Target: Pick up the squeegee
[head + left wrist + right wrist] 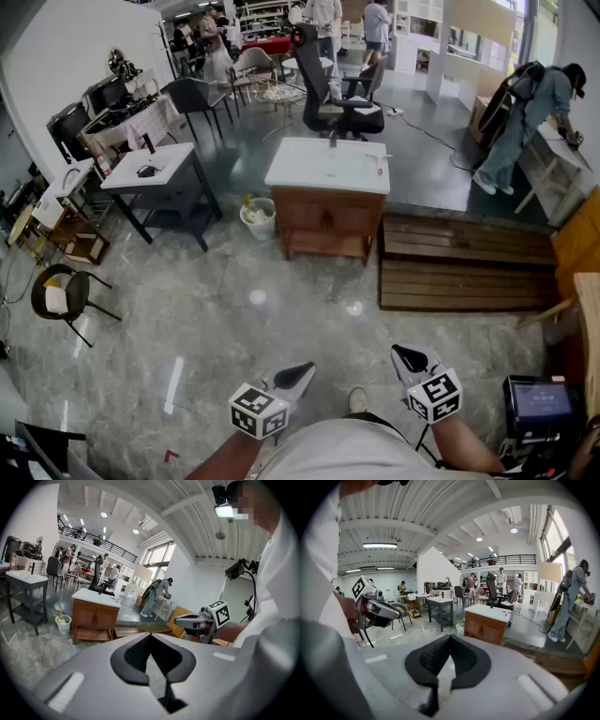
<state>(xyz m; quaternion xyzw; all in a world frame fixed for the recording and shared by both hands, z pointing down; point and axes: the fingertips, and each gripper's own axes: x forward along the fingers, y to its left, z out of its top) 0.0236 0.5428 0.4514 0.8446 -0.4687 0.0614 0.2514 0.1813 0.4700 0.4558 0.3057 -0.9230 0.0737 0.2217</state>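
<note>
while left gripper [304, 372] and right gripper [402, 355] are hanging with fingers closed, empty, the desk [319, 169] is lying well ahead; squeegee not discernible.

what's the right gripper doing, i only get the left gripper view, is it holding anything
Observer: No. The right gripper is shut, with nothing between its jaws.
Operator: ok anything low on my right
Observer: Yes, the head view shows a device with a lit blue screen down at the right.
Operator: and off to my left
Observer: A black chair with a round seat stands far left, outside your view.
</note>
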